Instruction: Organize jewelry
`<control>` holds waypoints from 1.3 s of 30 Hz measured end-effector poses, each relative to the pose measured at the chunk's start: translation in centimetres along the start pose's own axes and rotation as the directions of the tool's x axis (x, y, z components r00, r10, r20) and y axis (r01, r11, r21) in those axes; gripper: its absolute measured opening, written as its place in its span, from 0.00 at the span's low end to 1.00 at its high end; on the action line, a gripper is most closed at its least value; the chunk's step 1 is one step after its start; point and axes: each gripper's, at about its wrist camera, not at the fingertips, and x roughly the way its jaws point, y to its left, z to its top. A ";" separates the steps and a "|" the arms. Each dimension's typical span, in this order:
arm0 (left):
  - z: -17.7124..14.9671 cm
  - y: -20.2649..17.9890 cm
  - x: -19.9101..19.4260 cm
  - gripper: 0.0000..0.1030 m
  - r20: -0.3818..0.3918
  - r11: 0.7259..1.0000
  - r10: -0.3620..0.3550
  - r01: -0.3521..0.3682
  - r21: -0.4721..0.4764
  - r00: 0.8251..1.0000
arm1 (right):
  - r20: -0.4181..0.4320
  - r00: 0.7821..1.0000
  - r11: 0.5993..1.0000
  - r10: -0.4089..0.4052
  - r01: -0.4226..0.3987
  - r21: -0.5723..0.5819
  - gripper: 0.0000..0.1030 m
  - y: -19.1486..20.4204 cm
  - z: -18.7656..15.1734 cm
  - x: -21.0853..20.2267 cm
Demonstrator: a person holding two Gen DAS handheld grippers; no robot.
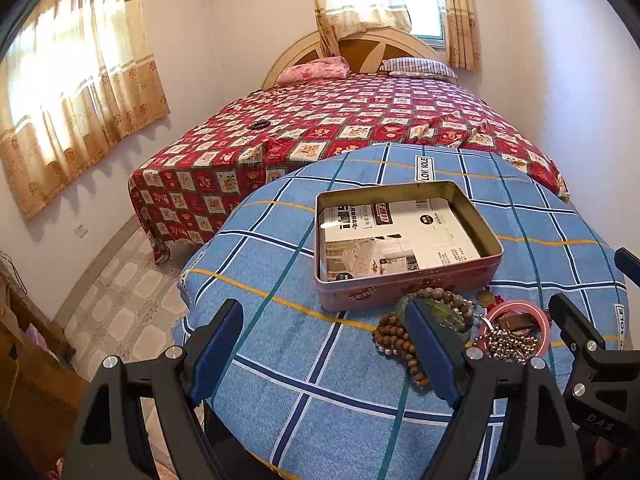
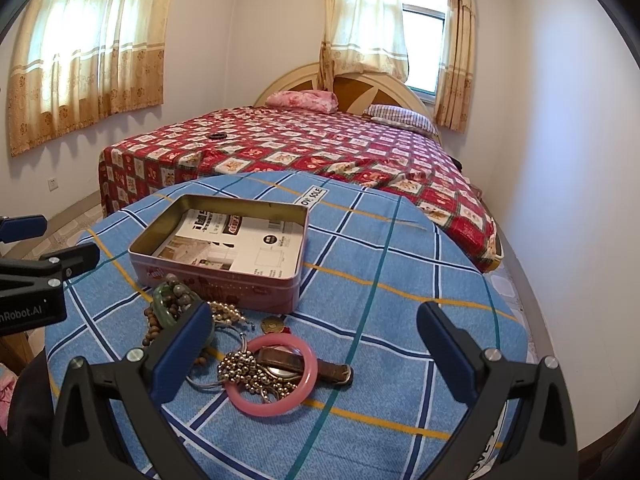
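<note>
Behind our blue-checked tabletop (image 2: pixel 400 248) stood a red bed (image 2: pixel 320 148). Both claws, left (image 1: pixel 324 354) and right (image 2: pixel 316 354), gaped empty. Jewelry (image 2: pixel 264 368) lay heaped beside the open tin (image 2: pixel 224 276). We judged lifting the pink bangle (image 2: pixel 310 384) first wisest.

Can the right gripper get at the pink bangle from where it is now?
Probably yes. The right gripper is open and the pink bangle lies flat just ahead between its fingers. A beaded chain and a watch strap run across the ring, so they may come along.
</note>
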 end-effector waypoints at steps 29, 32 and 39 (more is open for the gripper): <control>-0.5 -3.0 4.7 0.81 -0.063 0.997 -0.066 0.068 0.023 0.996 | -0.130 0.991 1.000 -0.012 0.014 0.019 1.00 -1.9 -2.7 3.8; -0.8 -2.8 5.9 0.81 -0.094 0.997 -0.068 0.070 0.015 0.993 | -0.128 0.992 1.000 -0.010 0.011 0.011 1.00 -1.8 -2.7 3.9; -1.0 -3.4 6.6 0.81 -0.091 0.990 -0.136 0.138 0.014 0.986 | -0.159 0.987 1.000 0.006 -0.002 0.022 0.99 -2.1 -3.2 4.7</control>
